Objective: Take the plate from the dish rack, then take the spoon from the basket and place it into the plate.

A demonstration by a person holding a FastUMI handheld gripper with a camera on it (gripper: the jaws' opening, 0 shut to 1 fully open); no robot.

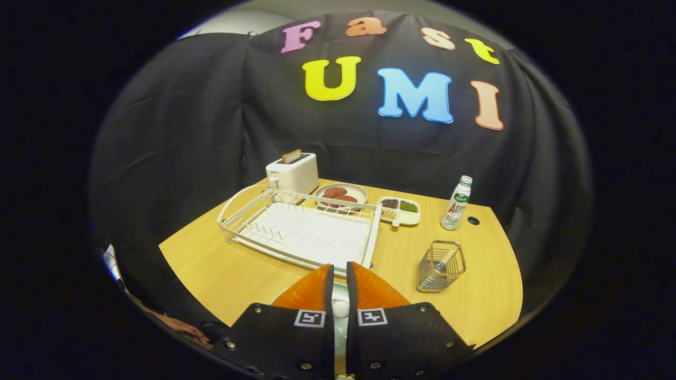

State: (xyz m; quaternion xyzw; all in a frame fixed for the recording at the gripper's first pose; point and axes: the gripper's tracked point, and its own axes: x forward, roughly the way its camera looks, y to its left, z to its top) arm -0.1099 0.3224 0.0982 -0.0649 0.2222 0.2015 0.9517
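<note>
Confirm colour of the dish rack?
White wire dish rack, clearest in the gripper view, just beyond the orange fingers; the gripper looks nearly shut.

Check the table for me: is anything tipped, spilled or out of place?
Nothing stands out. The wire basket, bottle and toaster stand upright, and the dish rack sits flat. The gripper fingers are nearly closed on something pale that I can't identify.
</note>
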